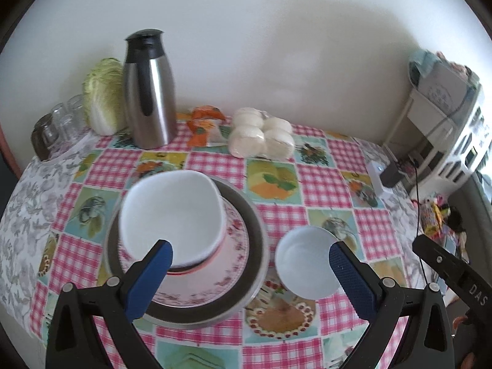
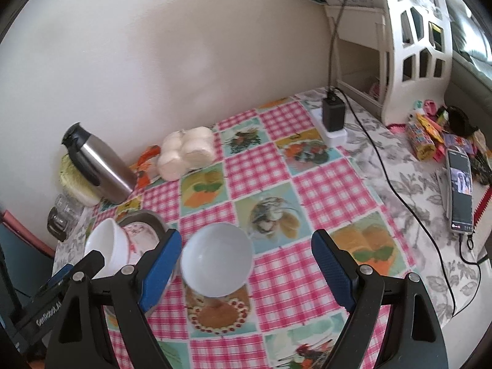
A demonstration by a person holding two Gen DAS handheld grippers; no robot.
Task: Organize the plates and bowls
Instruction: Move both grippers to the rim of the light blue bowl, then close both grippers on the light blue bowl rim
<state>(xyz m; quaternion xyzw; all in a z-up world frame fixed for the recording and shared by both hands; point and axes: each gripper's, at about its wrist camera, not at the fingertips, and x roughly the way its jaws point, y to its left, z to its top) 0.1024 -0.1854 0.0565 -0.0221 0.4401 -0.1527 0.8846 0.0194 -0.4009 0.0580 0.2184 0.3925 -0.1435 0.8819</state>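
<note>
A large white bowl (image 1: 172,212) sits on a pink floral plate (image 1: 221,261), which lies on a dark metal plate (image 1: 246,279). A small white bowl (image 1: 307,261) stands alone on the tablecloth to their right. My left gripper (image 1: 250,261) is open and empty, its left finger over the large bowl's near rim, its right finger by the small bowl. In the right wrist view my right gripper (image 2: 246,258) is open and empty around the small bowl (image 2: 216,259), not touching it. The stack (image 2: 123,243) shows at the left.
A steel thermos (image 1: 150,92), cabbage (image 1: 103,95), glass jars (image 1: 58,123) and a bag of white buns (image 1: 261,136) line the back wall. A charger and power strip (image 2: 332,120), a cable, a phone (image 2: 459,190), snacks and a white shelf (image 2: 409,37) stand at the right.
</note>
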